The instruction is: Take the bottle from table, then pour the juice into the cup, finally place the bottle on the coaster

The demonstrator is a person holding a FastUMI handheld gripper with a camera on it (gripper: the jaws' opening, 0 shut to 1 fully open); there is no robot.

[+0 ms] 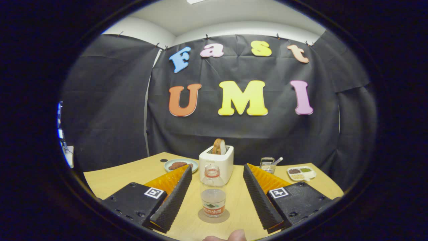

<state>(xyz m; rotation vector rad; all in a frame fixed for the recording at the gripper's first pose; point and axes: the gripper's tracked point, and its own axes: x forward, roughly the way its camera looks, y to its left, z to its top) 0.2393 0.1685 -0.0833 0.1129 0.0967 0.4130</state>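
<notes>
Clear plastic bottle (213,192) stands on the coaster (214,217); I keep my gripper (214,197) fingers spread wide (touching nothing), cup hidden.

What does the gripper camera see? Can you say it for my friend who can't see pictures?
A small bottle stands on a round coaster on a wooden table, between the open gripper's two fingers, which don't touch it. Beyond it are a toaster with bread, a plate and a snack tray.

Black cloth (240,134) drapes the booth behind a pale wooden table (127,175). Above the cloth a white wall (140,31) curves into a white ceiling (227,15) with a light (195,1).
</notes>
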